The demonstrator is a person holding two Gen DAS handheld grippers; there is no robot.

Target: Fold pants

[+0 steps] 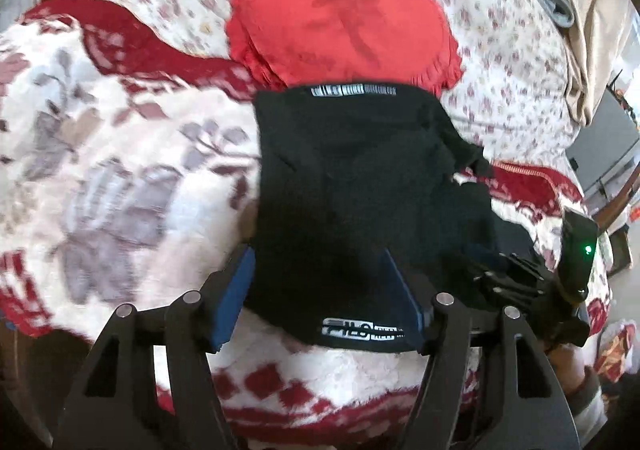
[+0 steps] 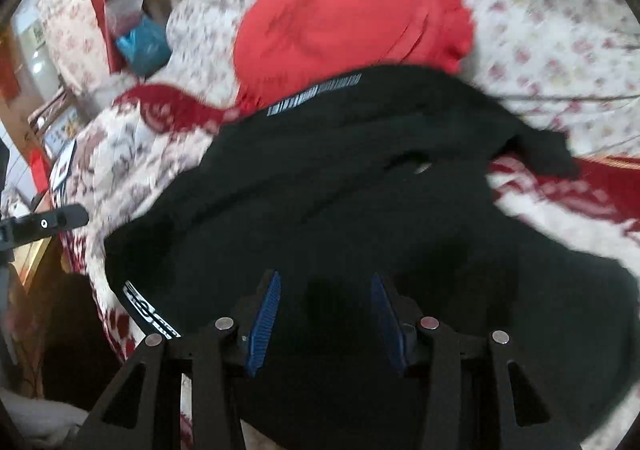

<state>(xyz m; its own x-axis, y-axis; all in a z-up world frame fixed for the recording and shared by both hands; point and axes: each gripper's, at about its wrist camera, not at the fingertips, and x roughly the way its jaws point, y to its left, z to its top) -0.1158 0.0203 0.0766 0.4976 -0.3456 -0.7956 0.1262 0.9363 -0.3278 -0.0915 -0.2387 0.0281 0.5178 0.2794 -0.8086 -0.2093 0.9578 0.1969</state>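
Observation:
Black pants (image 1: 360, 190) lie folded into a squat bundle on a white blanket with a red pattern (image 1: 120, 170), white logo prints at their near and far edges. My left gripper (image 1: 320, 286) hovers over the near edge, open, its blue pads (image 1: 236, 290) straddling the cloth without pressing it. In the right wrist view the pants (image 2: 360, 210) fill the middle, rumpled toward the right. My right gripper (image 2: 326, 318) stands open above them with nothing pinched between its pads (image 2: 266, 322). The picture is blurred.
A round red cushion (image 1: 340, 22) lies just beyond the pants on a flowered sheet (image 1: 500, 62). A beige cloth (image 1: 580, 10) hangs at the far right. Bags and boxes (image 2: 128, 10) crowd the far left beside the bed. The blanket's near edge drops off below the grippers.

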